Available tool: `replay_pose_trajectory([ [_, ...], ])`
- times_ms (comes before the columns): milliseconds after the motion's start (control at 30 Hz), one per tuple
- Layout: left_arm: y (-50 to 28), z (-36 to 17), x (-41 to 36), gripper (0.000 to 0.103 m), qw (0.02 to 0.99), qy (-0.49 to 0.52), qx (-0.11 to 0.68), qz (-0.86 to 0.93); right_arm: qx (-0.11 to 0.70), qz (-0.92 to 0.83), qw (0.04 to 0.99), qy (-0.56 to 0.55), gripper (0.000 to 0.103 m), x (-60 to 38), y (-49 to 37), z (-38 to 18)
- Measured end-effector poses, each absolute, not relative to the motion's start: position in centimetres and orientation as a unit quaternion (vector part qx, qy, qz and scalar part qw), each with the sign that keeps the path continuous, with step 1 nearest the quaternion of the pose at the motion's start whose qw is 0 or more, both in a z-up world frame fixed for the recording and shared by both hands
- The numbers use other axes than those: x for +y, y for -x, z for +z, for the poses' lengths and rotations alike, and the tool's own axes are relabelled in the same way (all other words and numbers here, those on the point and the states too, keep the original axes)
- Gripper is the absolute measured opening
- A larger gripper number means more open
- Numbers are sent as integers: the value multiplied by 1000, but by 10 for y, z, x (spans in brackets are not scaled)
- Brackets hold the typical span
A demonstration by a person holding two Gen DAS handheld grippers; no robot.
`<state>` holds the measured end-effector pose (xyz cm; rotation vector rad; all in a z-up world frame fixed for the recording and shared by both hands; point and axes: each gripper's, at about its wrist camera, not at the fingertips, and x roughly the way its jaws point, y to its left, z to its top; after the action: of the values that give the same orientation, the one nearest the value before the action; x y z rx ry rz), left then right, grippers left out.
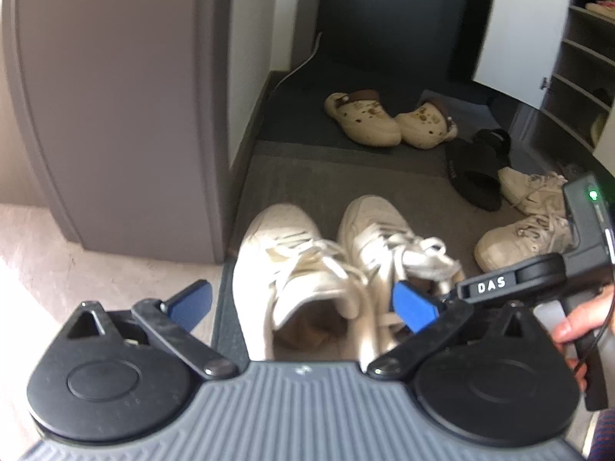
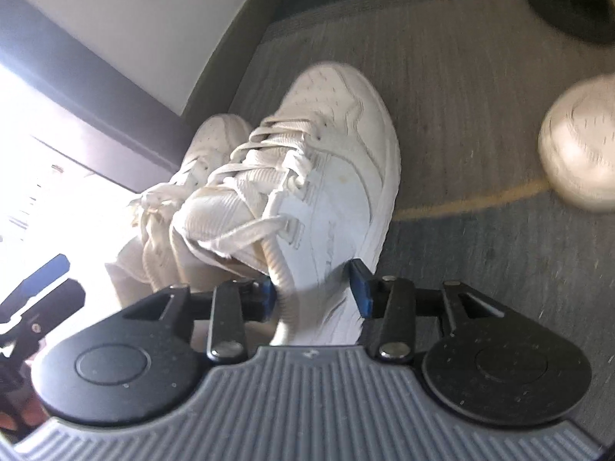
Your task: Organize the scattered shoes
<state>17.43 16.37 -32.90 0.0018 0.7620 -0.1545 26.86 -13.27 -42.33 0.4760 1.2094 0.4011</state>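
Two white lace-up sneakers stand side by side, toes pointing away, on a grey mat (image 1: 326,176). My left gripper (image 1: 303,303) is open wide, with the heel of the left sneaker (image 1: 284,261) between its blue pads, which do not press on it. The right sneaker (image 1: 380,238) stands close beside it. In the right wrist view my right gripper (image 2: 314,294) straddles the outer heel wall of that right sneaker (image 2: 330,161). Its pads stand apart and the grip looks slack. The right tool's black housing (image 1: 538,272) shows at the right, held by a hand (image 1: 580,322).
Two beige clogs (image 1: 361,119) lie further back on the mat, black sandals (image 1: 476,169) to their right. Another pair of white sneakers (image 1: 526,242) lies at the right, its toe (image 2: 580,142) blurred. A shelved cabinet (image 1: 584,77) with an open white door (image 1: 519,27) stands far right; a grey door (image 1: 115,115) is on the left.
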Motion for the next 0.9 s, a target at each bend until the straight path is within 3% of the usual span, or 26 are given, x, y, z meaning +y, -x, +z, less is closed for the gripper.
replay_pose_trajectory([
  [67,-174,-326,160,102,927,-8,365,-84,539,187,781,-254,78,-153,-260,-413],
  [267,-184,-304,128,102,923,-62,351,-147,493,187,808,-263,77,-208,-228,-382],
  [533,-215,-253,26,102,863,-235,278,-351,442,105,847,-277,78,-296,-165,-373],
  [667,-228,-259,-24,102,817,-270,278,-426,426,44,847,-315,78,-330,-136,-382],
  [900,-259,-317,-143,102,770,-280,291,-493,392,-63,837,-376,78,-382,-93,-407],
])
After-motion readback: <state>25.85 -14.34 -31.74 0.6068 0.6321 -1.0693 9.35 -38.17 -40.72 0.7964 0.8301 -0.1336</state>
